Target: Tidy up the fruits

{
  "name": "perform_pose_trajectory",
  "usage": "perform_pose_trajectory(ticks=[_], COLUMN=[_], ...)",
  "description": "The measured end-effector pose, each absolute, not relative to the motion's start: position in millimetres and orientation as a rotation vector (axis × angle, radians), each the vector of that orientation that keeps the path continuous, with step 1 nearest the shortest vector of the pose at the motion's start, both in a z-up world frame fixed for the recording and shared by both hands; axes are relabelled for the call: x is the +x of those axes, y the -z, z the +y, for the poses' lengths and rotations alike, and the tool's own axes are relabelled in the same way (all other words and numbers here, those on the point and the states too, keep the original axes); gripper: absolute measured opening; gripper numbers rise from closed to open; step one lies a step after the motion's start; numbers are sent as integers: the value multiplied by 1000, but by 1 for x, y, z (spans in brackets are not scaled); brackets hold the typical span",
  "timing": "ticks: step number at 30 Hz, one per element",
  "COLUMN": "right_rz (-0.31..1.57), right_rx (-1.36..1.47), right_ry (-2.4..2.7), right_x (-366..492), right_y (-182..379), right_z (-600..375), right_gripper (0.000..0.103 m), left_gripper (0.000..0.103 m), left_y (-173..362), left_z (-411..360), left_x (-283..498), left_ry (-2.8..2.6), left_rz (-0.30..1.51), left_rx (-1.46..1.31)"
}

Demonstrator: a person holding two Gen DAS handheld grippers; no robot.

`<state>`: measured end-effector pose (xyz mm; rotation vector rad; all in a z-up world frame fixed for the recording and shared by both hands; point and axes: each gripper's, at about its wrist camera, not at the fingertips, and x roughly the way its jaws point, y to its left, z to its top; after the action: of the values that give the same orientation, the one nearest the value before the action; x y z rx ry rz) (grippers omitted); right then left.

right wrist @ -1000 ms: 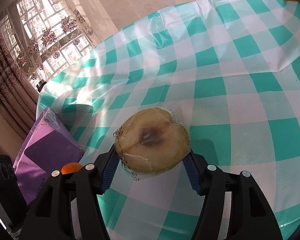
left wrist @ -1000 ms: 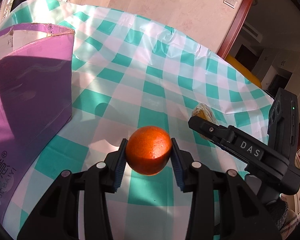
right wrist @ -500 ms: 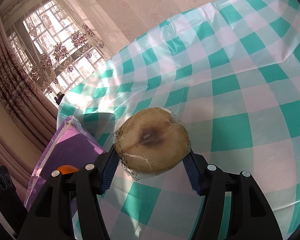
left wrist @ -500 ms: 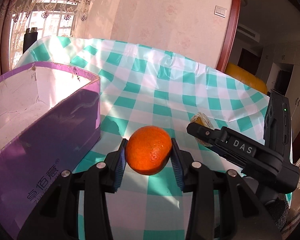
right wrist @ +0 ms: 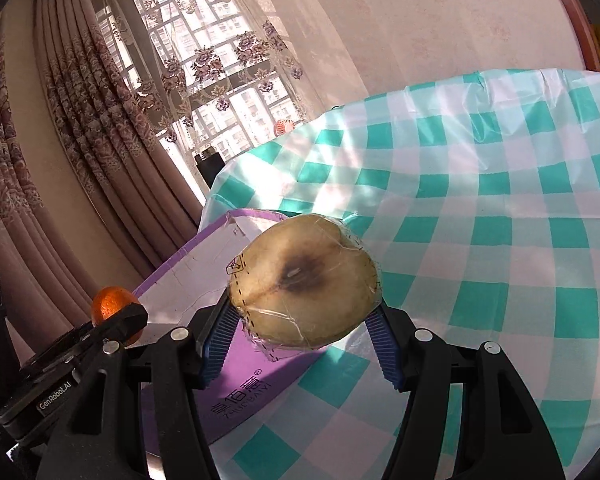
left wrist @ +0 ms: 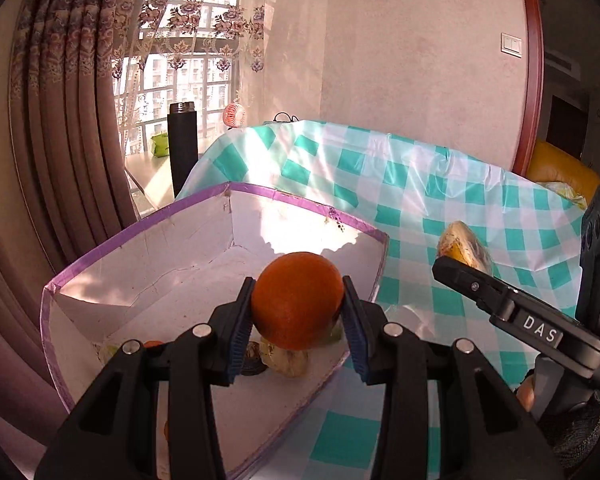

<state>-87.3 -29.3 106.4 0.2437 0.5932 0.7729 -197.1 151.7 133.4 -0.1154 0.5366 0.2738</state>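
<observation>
Left claw: we see the left claw (left wrist: 298, 312) pinching an orange (left wrist: 298, 300) between its blue pads, held above the open top of the box.
Right claw: the right claw (right wrist: 300, 320) is clamped on a yellowish fruit wrapped in clear film (right wrist: 304, 282), its dark-centred end facing the camera; we cannot tell from the frames what kind of fruit it is.
Box: the purple box (left wrist: 148, 280) has a white inside and stands on the counter's near left part; in the right wrist view the wrapped fruit sits in front of its near corner, above the counter.
Inside the box: we make out a few pale and dark fruits (left wrist: 284, 360) lying on the box floor beneath the orange, partly hidden by the claw.
Counter: the counter (left wrist: 440, 200) wears a teal-and-white checked cloth.
Beyond the counter: a tall black flask (left wrist: 183, 146) stands near the window, with a small pink fan (left wrist: 234, 114) just beside it.
</observation>
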Motion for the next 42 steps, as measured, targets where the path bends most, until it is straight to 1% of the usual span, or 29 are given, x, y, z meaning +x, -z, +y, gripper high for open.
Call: perform_pose_trajectory(ticks=[7,11,15,20,25,27,28,29,30,32,33,35,37,42], right_rz=[585,604,643,717,789,820,836,848,853,848,853,834,820,816], right_rx=[50,-147,-271,-416,-486,-490,-487,-483,-478,-473,-467,-469,-476,-478], right_ry=[-843,-807,-807,-791,-780,-775,-774,-775,-777,-769,-774,-745,-743,-742], right_x=[-111,-121,-127,-125,-119,-118,-117,-116,-116,-115,-115,-117,-119,-122], right_y=[-130,-125,-115,-105,-93,-87,-84,-81,-80,-79,-79,-82,-85,-85], right_z=[42,86,116,151,176,180,181,181,181,180,179,176,173,169], right_gripper=[61,61,60,61,61,61,61,61,64,66,73,78,85,86], left_gripper=[42,42,42,42,43,54,71,84,88,101,101,101,101,101], left_y=[-131,-119,-106,-101,-98,-101,-103,-106,-109,-114,-116,-119,-119,-113], left_z=[217,248,272,294,307,307,308,309,310,314,316,319,320,314], left_x=[-204,-199,-197,-199,-198,-198,-199,-201,-202,-201,-199,-197,-193,-179], left_ry=[-417,-466,-498,-522,-514,-528,-535,-541,-544,-540,-533,-525,-530,-528], left_rz=[628,740,816,836,833,805,790,771,753,728,723,728,755,837], left_rx=[-93,-103,-118,-164,-209,-197,-191,-185,-184,-202,-217,-241,-248,-220])
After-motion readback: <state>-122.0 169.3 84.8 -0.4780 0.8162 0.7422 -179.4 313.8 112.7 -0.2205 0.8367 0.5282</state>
